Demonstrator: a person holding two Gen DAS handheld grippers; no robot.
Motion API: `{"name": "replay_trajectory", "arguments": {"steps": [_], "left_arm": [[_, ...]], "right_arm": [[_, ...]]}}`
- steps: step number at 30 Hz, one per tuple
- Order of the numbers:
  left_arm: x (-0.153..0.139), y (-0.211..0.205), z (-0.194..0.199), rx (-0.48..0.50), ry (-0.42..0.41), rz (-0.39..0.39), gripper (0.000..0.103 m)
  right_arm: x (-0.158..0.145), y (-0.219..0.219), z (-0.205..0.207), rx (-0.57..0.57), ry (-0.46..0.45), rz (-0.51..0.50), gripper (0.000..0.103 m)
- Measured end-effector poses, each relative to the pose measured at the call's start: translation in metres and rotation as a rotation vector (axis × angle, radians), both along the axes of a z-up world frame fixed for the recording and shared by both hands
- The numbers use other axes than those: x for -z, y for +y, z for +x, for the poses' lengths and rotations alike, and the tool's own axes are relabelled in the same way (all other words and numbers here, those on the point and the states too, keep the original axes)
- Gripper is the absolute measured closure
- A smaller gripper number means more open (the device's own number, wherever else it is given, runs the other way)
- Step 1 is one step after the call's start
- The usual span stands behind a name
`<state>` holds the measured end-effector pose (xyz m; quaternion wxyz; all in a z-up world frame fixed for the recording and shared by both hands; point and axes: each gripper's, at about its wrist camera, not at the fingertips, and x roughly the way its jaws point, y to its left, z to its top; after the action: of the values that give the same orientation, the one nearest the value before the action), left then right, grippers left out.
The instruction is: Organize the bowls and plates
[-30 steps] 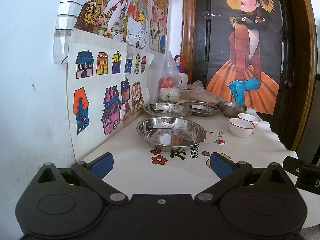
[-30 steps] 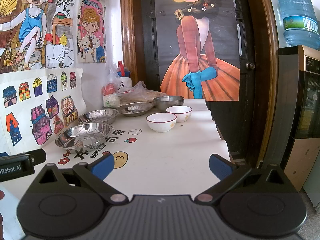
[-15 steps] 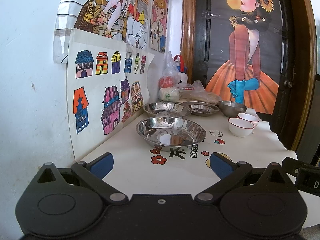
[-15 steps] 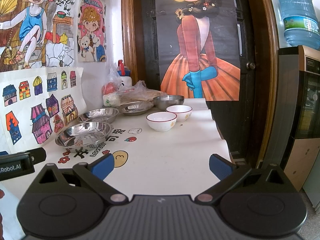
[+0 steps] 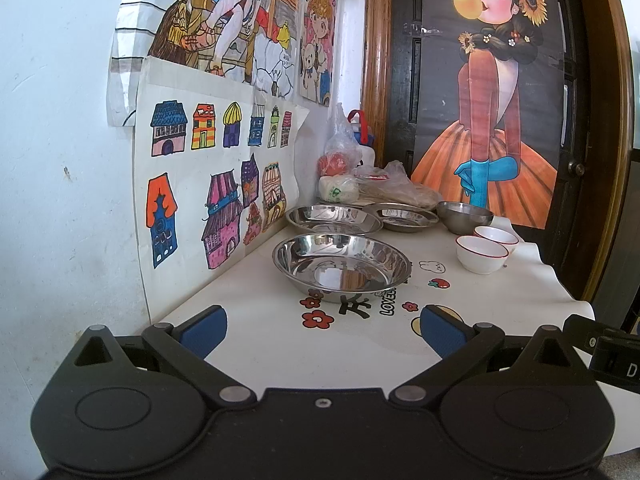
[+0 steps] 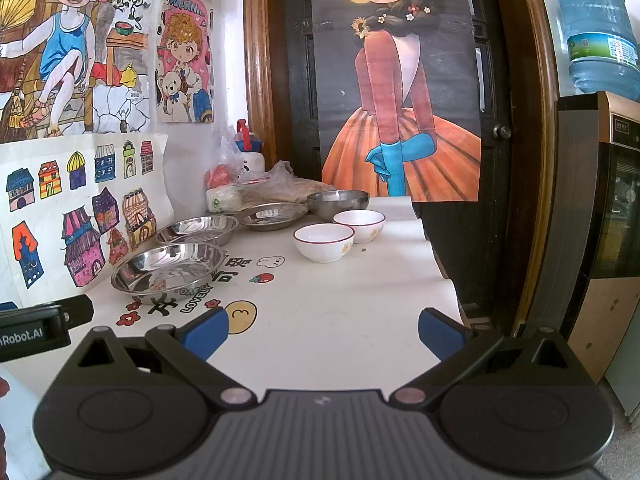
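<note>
A large steel plate [image 5: 341, 266] [image 6: 168, 271] sits nearest on the white table. Behind it are a second steel plate [image 5: 333, 219] [image 6: 197, 229], a smaller steel plate [image 5: 405, 216] [image 6: 273, 215] and a steel bowl [image 5: 464, 217] [image 6: 338, 202]. Two white bowls with red rims stand at the right: the near one [image 5: 482, 254] [image 6: 324, 242] and the far one [image 5: 496, 236] [image 6: 359, 225]. My left gripper [image 5: 322, 334] is open and empty, short of the large plate. My right gripper [image 6: 322, 336] is open and empty over the table's front.
Plastic bags with food [image 5: 344, 176] [image 6: 228, 184] and a white bottle [image 6: 250, 152] stand at the table's back by the door. Drawings cover the wall [image 5: 220, 184] at the left. The table's right edge [image 6: 444, 272] drops toward a wooden cabinet [image 6: 600, 240].
</note>
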<state>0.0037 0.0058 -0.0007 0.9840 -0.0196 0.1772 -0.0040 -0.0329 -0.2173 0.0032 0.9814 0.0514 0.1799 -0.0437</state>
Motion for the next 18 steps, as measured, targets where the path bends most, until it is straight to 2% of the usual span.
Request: {"name": "replay_trajectory", "arguments": {"steps": [18], "left_arm": [[0.002,0.0024,0.0007,0.0,-0.008,-0.018,0.001]], "right_arm": [[0.0021,0.0063,-0.0015,-0.026,-0.028,-0.022,0.0]]}}
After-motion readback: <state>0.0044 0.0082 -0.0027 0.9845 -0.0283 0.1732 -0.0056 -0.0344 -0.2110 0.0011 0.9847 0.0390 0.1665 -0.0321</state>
